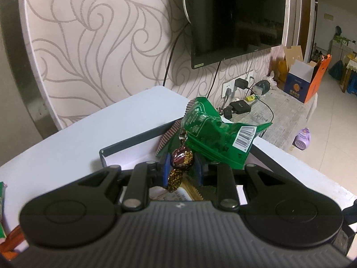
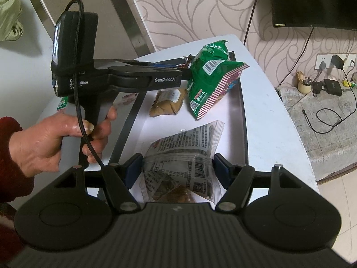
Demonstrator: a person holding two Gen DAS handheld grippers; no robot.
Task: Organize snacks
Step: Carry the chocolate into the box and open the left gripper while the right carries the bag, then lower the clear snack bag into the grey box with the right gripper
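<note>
Two grippers were at work over the white desk (image 2: 279,134), where a dark-rimmed tray (image 2: 243,120) lay to collect the snacks. Our left gripper (image 1: 181,167) pinched a small candy (image 1: 181,158) in a dark red and gold wrapper between its blue pads, and also seemed to carry a green snack bag (image 1: 212,131) ahead of the candy, though we could not tell exactly how that bag was caught. In the right wrist view the green bag hung just above the tray's far end, beside a red-striped packet (image 2: 221,93), so we judged it was being brought there for stowing. A brown packet (image 2: 167,102) already lay in the tray near its left rim. Our right gripper (image 2: 177,167) was closed on a clear printed packet (image 2: 185,154) at the tray's near end, its pads pressing both sides; held low over the tray floor, it looked ready to be laid down.
</note>
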